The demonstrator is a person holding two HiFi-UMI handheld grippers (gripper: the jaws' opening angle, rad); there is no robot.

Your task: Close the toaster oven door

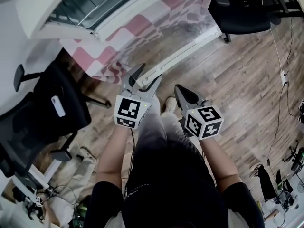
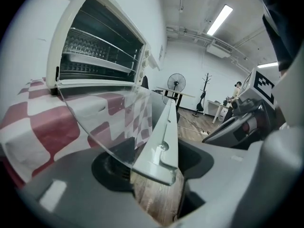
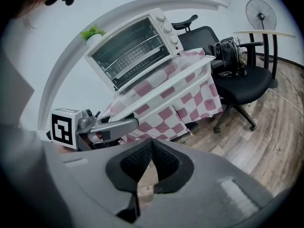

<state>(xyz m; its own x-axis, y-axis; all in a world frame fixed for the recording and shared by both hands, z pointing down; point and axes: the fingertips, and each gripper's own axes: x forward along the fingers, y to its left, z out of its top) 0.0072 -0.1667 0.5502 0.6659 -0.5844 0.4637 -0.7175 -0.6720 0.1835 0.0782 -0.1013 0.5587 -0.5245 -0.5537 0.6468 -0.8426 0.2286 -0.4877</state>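
Observation:
The white toaster oven (image 1: 71, 8) (image 2: 95, 46) (image 3: 133, 51) stands on a red-and-white checked cloth (image 1: 118, 46). Its glass door (image 1: 180, 23) (image 2: 109, 122) hangs open and flat, with a white handle bar (image 1: 190, 49) (image 2: 164, 137) along its outer edge. My left gripper (image 1: 145, 80) (image 2: 156, 170) is open, and the near end of the handle bar lies between its jaws. It also shows in the right gripper view as the left gripper (image 3: 114, 125), just under the door's edge. My right gripper (image 1: 183, 93) (image 3: 152, 142) is shut on nothing, lower and to the right of the door.
A black office chair (image 1: 42, 113) stands at the left of the table. Another chair (image 1: 242, 13) (image 3: 237, 75), with a bag (image 3: 228, 46) on it, stands at the right. The floor is wood, with cables (image 1: 280, 70) on it. A standing fan (image 2: 175, 82) is further off.

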